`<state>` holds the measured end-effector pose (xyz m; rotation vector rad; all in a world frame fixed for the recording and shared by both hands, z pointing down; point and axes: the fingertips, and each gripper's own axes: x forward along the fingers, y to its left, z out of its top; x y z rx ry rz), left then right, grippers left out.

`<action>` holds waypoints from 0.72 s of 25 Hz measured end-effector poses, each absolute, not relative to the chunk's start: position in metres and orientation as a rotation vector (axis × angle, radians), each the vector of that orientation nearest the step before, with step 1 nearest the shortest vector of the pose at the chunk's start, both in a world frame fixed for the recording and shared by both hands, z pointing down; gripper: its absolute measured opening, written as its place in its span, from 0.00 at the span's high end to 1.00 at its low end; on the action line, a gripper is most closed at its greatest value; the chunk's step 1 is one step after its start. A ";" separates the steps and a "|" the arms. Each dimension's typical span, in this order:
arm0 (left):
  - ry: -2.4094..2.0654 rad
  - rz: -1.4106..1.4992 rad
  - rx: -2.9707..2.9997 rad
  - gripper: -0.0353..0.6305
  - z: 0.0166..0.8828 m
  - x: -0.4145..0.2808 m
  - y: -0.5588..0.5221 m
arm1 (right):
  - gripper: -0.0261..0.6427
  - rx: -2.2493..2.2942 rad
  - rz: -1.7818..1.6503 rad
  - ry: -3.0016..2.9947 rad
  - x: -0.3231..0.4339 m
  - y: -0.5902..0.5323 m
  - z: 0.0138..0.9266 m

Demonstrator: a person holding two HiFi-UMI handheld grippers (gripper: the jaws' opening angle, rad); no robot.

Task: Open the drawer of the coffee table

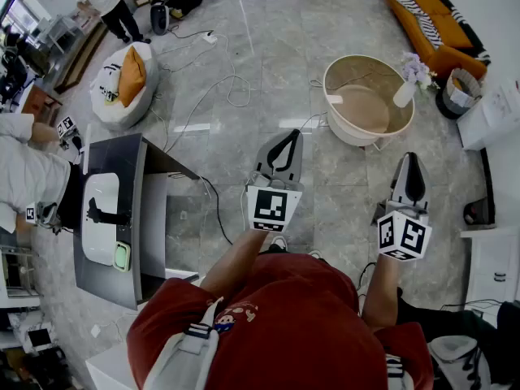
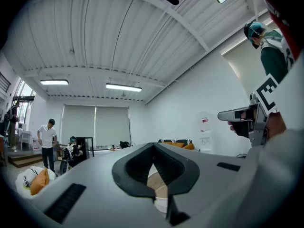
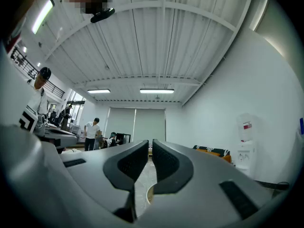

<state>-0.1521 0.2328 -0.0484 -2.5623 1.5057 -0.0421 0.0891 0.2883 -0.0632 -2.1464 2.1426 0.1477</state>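
We stand on the pale marble floor (image 1: 276,47) with one tool in each hand, both held out level in front of us. The left tool (image 1: 291,139) is clenched. In the left gripper view its tips (image 2: 153,146) meet and the dark pads bow apart behind them, leaving a diamond-shaped gap with nothing gripped in it. The right tool (image 1: 411,162) is clenched too. In the right gripper view its jaws (image 3: 150,144) stand side by side with only a thin slit between them, and nothing sits in that slit.

The coffee table (image 1: 345,130), round and beige with a raised rim, stands on the floor ahead of us. It is well apart from both tools, and in the head view it lies above the space between them. A slice of it shows through the left tool's gap (image 2: 156,186). From here we cannot make out its drawer. A white vase of pale flowers (image 1: 409,84) stands on the table's right edge.

Further right an orange sofa (image 1: 431,15) lines the wall. To our left stands a dark desk (image 1: 134,157), and beyond it a white beanbag (image 1: 122,75) holds an orange cushion. A person in a white shirt (image 1: 106,2) stands in the far left corner. White cables (image 1: 231,88) trail across the floor between the beanbag and the coffee table.
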 end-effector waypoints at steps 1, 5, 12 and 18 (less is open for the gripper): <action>1.504 -0.045 -2.563 0.93 -0.048 -0.153 0.233 | 0.91 -2.146 0.146 2.145 0.087 0.288 -0.063; 1.499 -0.052 -2.563 0.93 -0.046 -0.154 0.233 | 0.91 -2.151 0.139 2.146 0.084 0.287 -0.060; 1.495 -0.069 -2.556 0.93 -0.044 -0.157 0.231 | 0.91 -2.153 0.126 2.149 0.080 0.283 -0.055; 1.481 -0.072 -2.558 0.93 -0.044 -0.159 0.230 | 0.90 -2.134 0.172 2.230 0.061 0.280 -0.050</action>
